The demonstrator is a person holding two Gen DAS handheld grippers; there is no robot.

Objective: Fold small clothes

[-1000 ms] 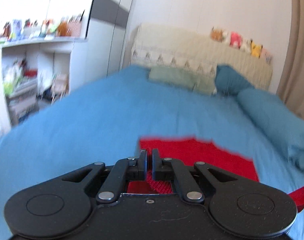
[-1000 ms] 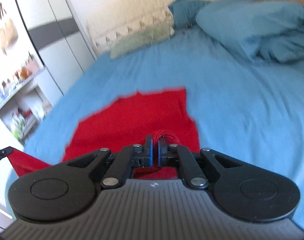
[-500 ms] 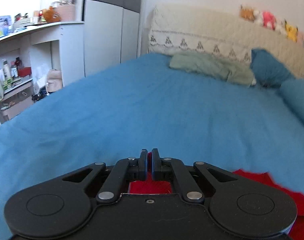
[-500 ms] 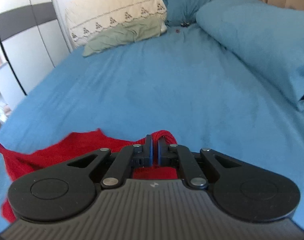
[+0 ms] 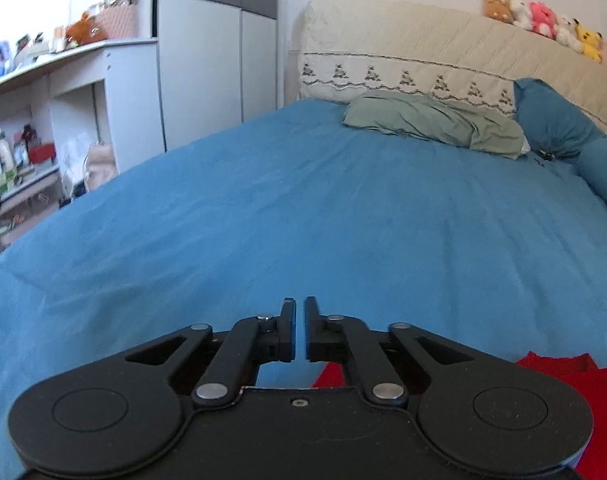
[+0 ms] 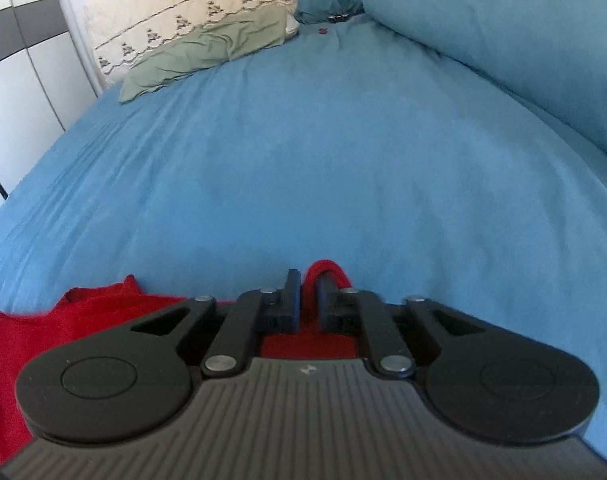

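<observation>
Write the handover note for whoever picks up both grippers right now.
Left gripper: jaws have just been opening, a narrow gap, nothing between them; only blue bedsheet shows through.
Right gripper: jaws have just been opening; a loop of the red knit garment curls over its right finger, no longer pinched.
The garment lies low on the bed at the near edge, beneath both grippers.
Done: garment laid down and let go.
Left: whether the fold is finished cannot be told; most of it is hidden. Check, then smooth.

Blue bedsheet (image 5: 343, 208), green pillow (image 5: 435, 124), cream headboard cover (image 5: 403, 48), plush toys (image 5: 543, 20), cluttered shelves (image 5: 27, 152) holding what look like bottles
</observation>
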